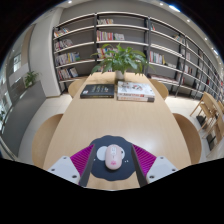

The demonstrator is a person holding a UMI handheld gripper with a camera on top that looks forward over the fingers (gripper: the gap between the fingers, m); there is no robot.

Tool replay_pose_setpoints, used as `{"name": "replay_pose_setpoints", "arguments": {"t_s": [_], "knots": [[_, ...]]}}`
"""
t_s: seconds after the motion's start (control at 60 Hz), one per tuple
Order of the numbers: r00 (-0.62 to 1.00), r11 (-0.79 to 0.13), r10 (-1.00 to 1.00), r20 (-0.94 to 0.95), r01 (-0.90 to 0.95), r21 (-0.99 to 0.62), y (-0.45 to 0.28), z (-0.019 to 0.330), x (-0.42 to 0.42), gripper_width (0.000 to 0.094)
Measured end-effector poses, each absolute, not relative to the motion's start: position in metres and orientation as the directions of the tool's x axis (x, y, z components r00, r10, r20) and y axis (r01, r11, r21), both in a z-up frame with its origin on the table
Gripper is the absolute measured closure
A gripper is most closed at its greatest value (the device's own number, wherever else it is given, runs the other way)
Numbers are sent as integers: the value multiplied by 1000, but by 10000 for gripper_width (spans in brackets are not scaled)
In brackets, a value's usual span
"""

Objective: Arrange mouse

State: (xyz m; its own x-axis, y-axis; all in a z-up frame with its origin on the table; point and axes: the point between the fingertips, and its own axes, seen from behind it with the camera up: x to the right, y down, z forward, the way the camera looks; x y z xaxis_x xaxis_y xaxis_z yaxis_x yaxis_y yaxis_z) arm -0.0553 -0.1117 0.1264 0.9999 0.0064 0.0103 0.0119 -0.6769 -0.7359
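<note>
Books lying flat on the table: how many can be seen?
2. A dark book and a lighter book lie side by side at the far end of the table, before the plant. The mouse stands between the gripper fingers.

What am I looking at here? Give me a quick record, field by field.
setting: library room, bookshelves along the back wall
surface: wooden table
held item: white mouse on a dark round mat
jaws: gripper has one jaw at each side of the mat; whether they press it is unclear
beyond the jaws: dark book, light book, potted plant at the table's far end
seating: chairs around the table
</note>
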Motion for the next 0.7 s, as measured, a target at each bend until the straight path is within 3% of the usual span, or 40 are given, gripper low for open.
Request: {"name": "replay_pose_setpoints", "arguments": {"t_s": [0.15,0.317,0.7], "knots": [[999,-618,-17,32,14,-786,-140,184,-46,232],[998,-575,-48,33,-1,-818,-183,218,-42,231],[999,-556,-30,38,15,-831,-244,228,-46,231]]}}
